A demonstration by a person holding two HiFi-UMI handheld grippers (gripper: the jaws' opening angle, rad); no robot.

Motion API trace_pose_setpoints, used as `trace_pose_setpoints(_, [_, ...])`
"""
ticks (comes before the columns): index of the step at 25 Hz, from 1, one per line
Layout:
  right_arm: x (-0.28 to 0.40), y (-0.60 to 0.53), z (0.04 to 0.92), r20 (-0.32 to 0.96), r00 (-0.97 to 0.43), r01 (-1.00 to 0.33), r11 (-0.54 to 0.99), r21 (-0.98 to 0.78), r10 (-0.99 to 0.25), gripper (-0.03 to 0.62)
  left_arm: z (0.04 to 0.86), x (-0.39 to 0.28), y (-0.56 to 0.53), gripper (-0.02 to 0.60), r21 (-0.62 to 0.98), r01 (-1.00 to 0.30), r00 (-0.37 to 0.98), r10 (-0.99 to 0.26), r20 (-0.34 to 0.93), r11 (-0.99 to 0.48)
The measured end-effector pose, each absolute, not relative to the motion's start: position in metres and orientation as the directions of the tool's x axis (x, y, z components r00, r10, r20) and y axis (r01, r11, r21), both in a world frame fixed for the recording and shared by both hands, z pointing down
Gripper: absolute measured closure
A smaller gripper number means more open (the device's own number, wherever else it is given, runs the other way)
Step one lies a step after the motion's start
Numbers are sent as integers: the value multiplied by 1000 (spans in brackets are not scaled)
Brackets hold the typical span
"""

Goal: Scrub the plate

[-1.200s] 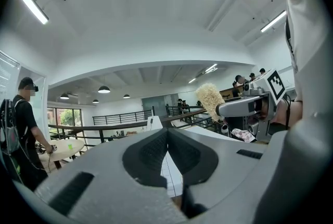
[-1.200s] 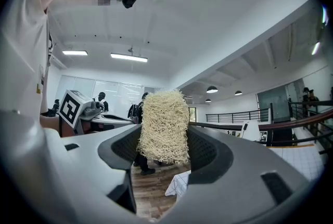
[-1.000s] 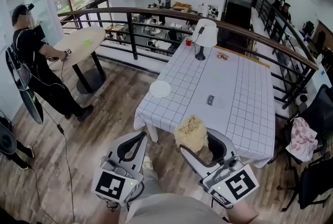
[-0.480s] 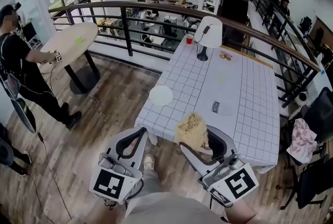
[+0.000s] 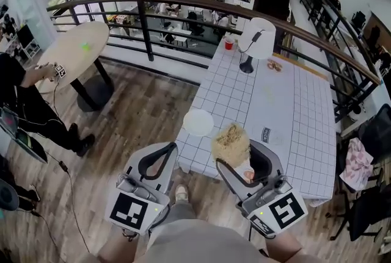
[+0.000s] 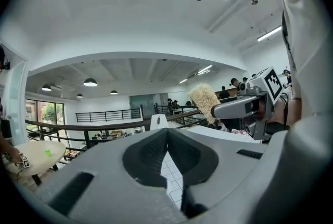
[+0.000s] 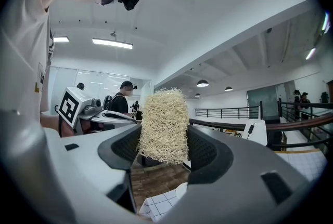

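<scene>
Clamping a pale, fibrous scrubber (image 7: 164, 124) between its two jaws, the right tool (image 7: 164, 141) carries the pad upright, its top bristling above the jaw tips, and the grip looks firm on both flanks. The left tool (image 6: 167, 130) rides beside it with its jaws brought together at the tips and nothing between them. In the head view both tools are held out in front of the person's body, level with each other, near the closest edge of the tabletop (image 5: 293, 115), which wears a white cloth with a dark grid. The plate (image 5: 198, 122), white and round, lies flat on the near left corner of that cloth, just beyond the left tool's tip and to the left of the scrubber; no tool touches it. Farther up the tabletop stand a white lamp (image 5: 256, 39) and a red cup (image 5: 228, 44), well apart from the plate. I judge the step in hand to be the approach: the scrubber is secured but scrubbing has not begun. The next move calls for bringing the scrubber down and leftward onto the plate's face, and probably for the left tool to steady the rim, since a light plate on cloth may slide under rubbing.
</scene>
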State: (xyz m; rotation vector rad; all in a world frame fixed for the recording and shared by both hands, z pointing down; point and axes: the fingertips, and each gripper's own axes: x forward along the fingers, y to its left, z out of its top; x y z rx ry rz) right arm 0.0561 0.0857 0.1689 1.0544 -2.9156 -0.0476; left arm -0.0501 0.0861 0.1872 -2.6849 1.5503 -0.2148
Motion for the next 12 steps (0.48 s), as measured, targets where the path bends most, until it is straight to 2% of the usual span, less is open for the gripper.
trace_pose_setpoints(12, [2,-9,162,0,-703,-709,701,76,-711,329,181,-99,-13,568,-110,-794,592,-802,83,-597])
